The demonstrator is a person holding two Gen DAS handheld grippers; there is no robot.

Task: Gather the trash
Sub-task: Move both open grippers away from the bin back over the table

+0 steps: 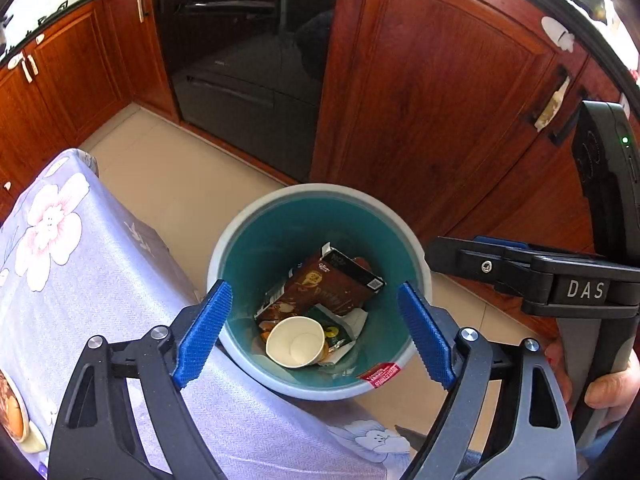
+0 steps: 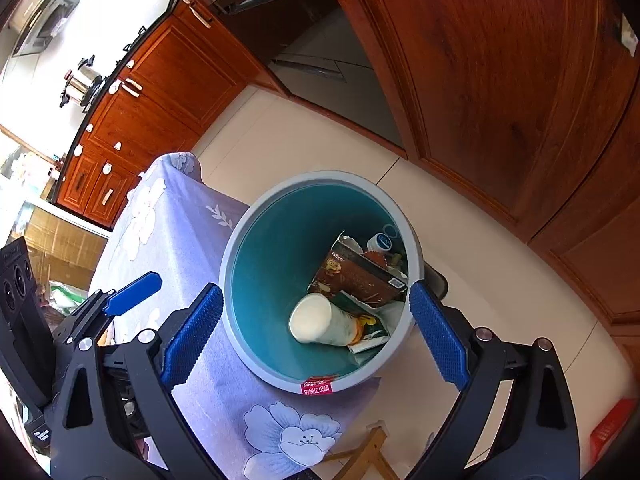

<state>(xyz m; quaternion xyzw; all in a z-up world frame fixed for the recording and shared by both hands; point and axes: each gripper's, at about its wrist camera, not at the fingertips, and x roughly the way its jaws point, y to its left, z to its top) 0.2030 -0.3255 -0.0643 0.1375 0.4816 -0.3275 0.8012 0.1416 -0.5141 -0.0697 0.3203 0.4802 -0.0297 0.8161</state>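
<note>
Trash lies gathered in the teal bin (image 1: 320,216) on the floor beside the cloth-covered table (image 1: 80,272): a paper cup (image 1: 295,342), a brown carton (image 1: 332,284) and crumpled wrappers (image 1: 348,324). My left tongs (image 1: 316,336) and right tongs (image 2: 316,336) both hang spread and empty above the rim, so I judge a drop complete. Next I must search the table for leftovers; most of its top is cut off, and a plate-like item (image 1: 12,416) at its edge is unclear.

Bright daylight, blown-out upper left, strong fisheye edges, sharp
</note>
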